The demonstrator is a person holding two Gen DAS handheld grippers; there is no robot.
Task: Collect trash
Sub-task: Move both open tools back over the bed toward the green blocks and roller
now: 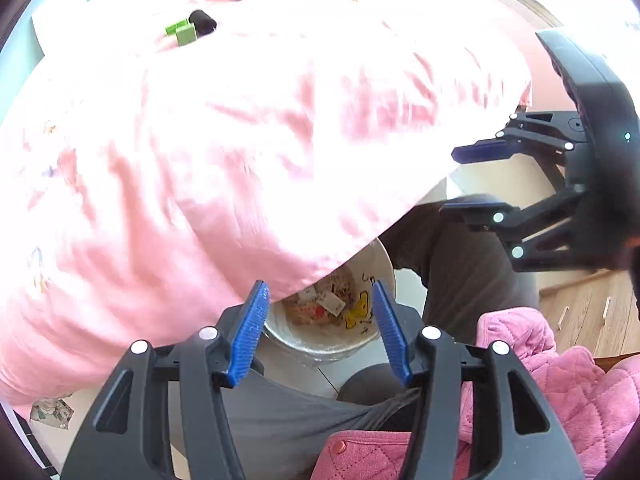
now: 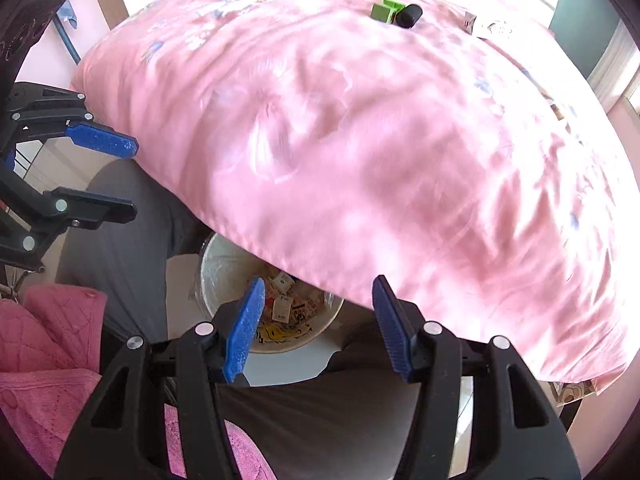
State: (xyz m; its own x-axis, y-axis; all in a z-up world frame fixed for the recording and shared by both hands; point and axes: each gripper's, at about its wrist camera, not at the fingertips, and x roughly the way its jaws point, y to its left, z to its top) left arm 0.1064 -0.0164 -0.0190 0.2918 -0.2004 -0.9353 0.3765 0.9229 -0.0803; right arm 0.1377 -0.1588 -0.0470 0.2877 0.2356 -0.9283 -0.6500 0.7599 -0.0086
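Observation:
A white trash bin (image 1: 382,268) with wrappers inside stands on the floor, half under the edge of the pink-covered table (image 1: 240,140). It also shows in the right wrist view (image 2: 218,268). My left gripper (image 1: 320,328) is open and empty above the bin. My right gripper (image 2: 318,326) is open and empty above the bin too. Each gripper shows in the other's view, the right gripper (image 1: 472,178) and the left gripper (image 2: 128,176), both open. A green box (image 1: 185,33) and a black object (image 1: 203,22) lie on the far part of the cloth, also in the right wrist view (image 2: 384,11).
A small packet (image 2: 474,22) lies at the far table edge. The person's grey-trousered legs (image 1: 460,264) flank the bin. A pink quilted garment (image 1: 560,380) is at the bottom. A wooden cabinet (image 1: 580,312) stands at right.

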